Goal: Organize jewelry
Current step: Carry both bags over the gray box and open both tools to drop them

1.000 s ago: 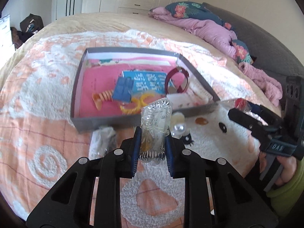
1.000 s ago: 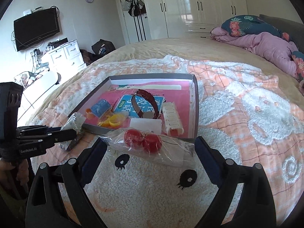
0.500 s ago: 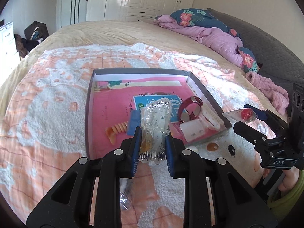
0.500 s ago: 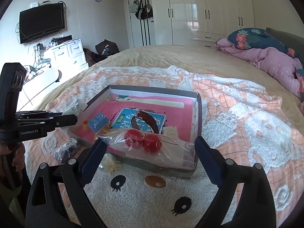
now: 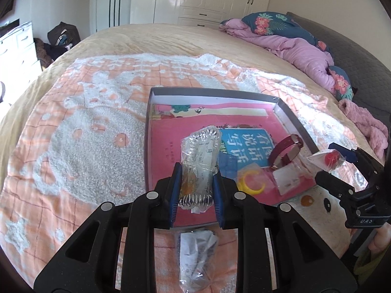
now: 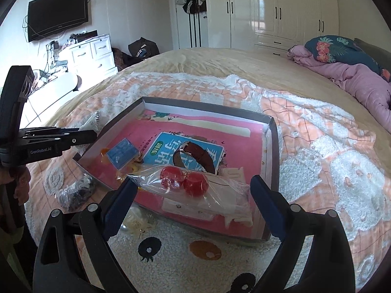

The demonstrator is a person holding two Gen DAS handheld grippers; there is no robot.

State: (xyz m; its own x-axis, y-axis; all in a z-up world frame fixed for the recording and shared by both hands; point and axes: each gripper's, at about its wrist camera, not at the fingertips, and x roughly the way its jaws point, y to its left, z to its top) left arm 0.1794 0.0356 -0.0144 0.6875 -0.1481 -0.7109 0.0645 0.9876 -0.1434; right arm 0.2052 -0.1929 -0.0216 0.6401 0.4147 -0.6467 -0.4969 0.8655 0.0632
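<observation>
Contents of crinkled packet (image 5: 199,161) unclear. Left claw (image 5: 196,190) clamps it above tray (image 5: 294,119). Right claw (image 6: 193,195) spread wide, bag (image 6: 190,185) with red beads spanning its fingers over tray's near edge.

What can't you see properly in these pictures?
- Left wrist view: the small amber piece inside the crinkled clear packet is hidden by wrinkled plastic and the left tongs.
- Right wrist view: whether the right tongs pinch the clear bag with two red beads is unclear.
- Left wrist view: the crumpled clear packet is blurred; its contents are unreadable.
- Both views: the dark red watch hides its face.
</observation>
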